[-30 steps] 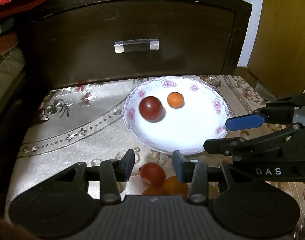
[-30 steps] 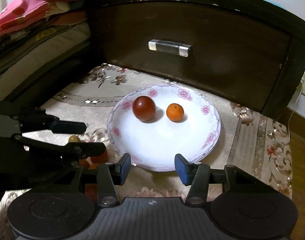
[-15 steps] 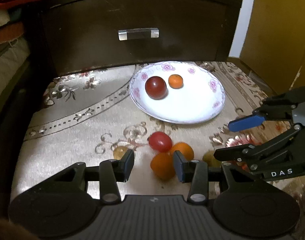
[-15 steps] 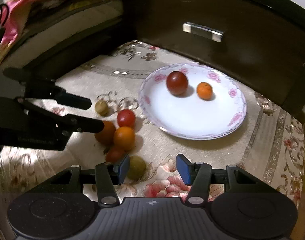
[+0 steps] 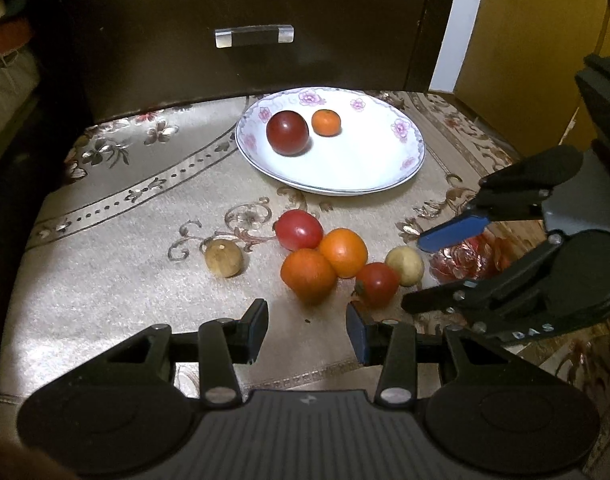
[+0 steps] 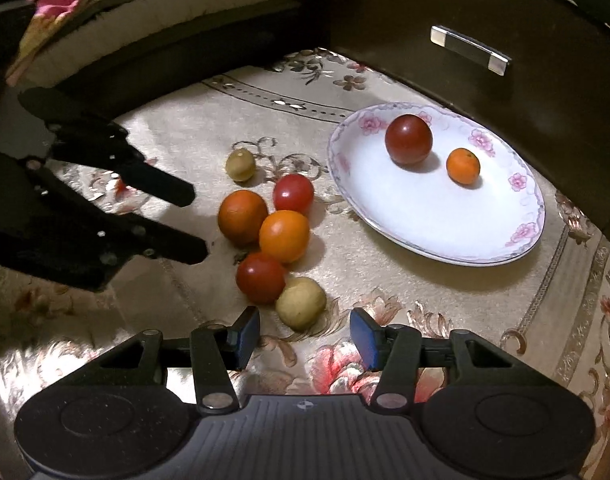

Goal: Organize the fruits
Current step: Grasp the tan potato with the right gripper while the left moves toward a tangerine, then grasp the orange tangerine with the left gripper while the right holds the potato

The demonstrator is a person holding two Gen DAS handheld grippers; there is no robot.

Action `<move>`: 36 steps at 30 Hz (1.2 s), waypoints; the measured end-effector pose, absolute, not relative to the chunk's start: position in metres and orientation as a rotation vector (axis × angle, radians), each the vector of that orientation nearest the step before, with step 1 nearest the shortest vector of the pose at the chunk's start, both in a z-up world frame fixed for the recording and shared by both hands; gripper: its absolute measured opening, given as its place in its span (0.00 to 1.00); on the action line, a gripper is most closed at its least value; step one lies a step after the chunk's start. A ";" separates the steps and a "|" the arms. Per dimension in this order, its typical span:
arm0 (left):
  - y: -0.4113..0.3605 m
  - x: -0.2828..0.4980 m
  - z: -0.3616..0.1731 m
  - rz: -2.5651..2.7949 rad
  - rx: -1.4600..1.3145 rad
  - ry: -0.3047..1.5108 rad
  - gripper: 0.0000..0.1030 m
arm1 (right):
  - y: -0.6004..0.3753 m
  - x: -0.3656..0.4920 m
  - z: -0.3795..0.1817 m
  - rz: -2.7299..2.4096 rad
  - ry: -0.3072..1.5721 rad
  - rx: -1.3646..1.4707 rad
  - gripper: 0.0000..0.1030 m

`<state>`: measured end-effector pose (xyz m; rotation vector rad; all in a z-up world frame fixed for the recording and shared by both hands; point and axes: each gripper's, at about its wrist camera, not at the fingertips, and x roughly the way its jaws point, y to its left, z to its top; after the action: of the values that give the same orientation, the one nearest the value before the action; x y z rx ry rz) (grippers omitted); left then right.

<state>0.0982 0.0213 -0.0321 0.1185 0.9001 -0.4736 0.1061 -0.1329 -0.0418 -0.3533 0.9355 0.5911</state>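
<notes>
A white floral plate (image 5: 369, 176) (image 6: 425, 236) holds a dark red fruit (image 5: 287, 132) (image 6: 408, 139) and a small orange (image 5: 326, 122) (image 6: 462, 165). On the cloth in front lie a red tomato (image 5: 299, 229) (image 6: 293, 193), two oranges (image 5: 309, 276) (image 5: 343, 252) (image 6: 243, 216) (image 6: 284, 235), another red tomato (image 5: 377, 283) (image 6: 260, 277) and two tan fruits (image 5: 223, 257) (image 5: 404, 265) (image 6: 240, 164) (image 6: 301, 302). My left gripper (image 5: 307, 330) is open just short of the near orange. My right gripper (image 6: 303, 334) is open, with the near tan fruit just ahead of its fingers.
A dark wooden drawer front with a clear handle (image 5: 253, 36) (image 6: 469, 50) stands behind the plate. The patterned cloth (image 5: 117, 280) covers the surface. A yellow cabinet (image 5: 537, 48) is at the right, and bedding (image 6: 145, 20) at the far left.
Both grippers have pulled back from the plate and risen. The loose fruits on the cloth now lie ahead of the fingers instead of under them. Both stay open.
</notes>
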 end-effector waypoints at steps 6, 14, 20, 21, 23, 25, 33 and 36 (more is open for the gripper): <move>0.023 0.099 -0.033 -0.475 0.113 0.896 0.47 | -0.129 0.108 -0.043 0.591 0.916 -0.349 0.42; 0.020 0.109 -0.039 -0.465 0.114 0.886 0.47 | -0.128 0.108 -0.043 0.606 0.910 -0.341 0.24; 0.015 0.116 -0.043 -0.464 0.106 0.878 0.47 | -0.128 0.109 -0.042 0.593 0.926 -0.320 0.24; 0.014 0.117 -0.043 -0.464 0.108 0.873 0.47 | -0.129 0.109 -0.042 0.590 0.928 -0.319 0.24; 0.012 0.119 -0.043 -0.464 0.110 0.869 0.47 | -0.129 0.109 -0.041 0.585 0.930 -0.314 0.24; 0.010 0.122 -0.043 -0.464 0.105 0.866 0.48 | -0.129 0.109 -0.041 0.581 0.933 -0.309 0.24; 0.007 0.127 -0.047 -0.456 0.080 0.863 0.46 | -0.130 0.112 -0.043 0.569 0.942 -0.295 0.24; 0.008 0.129 -0.048 -0.461 0.054 0.869 0.43 | -0.131 0.113 -0.043 0.553 0.943 -0.295 0.24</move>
<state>0.1290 0.0077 -0.0480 0.0542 0.8688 -0.4606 0.1131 -0.1306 -0.0432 -0.2953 0.9434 0.5531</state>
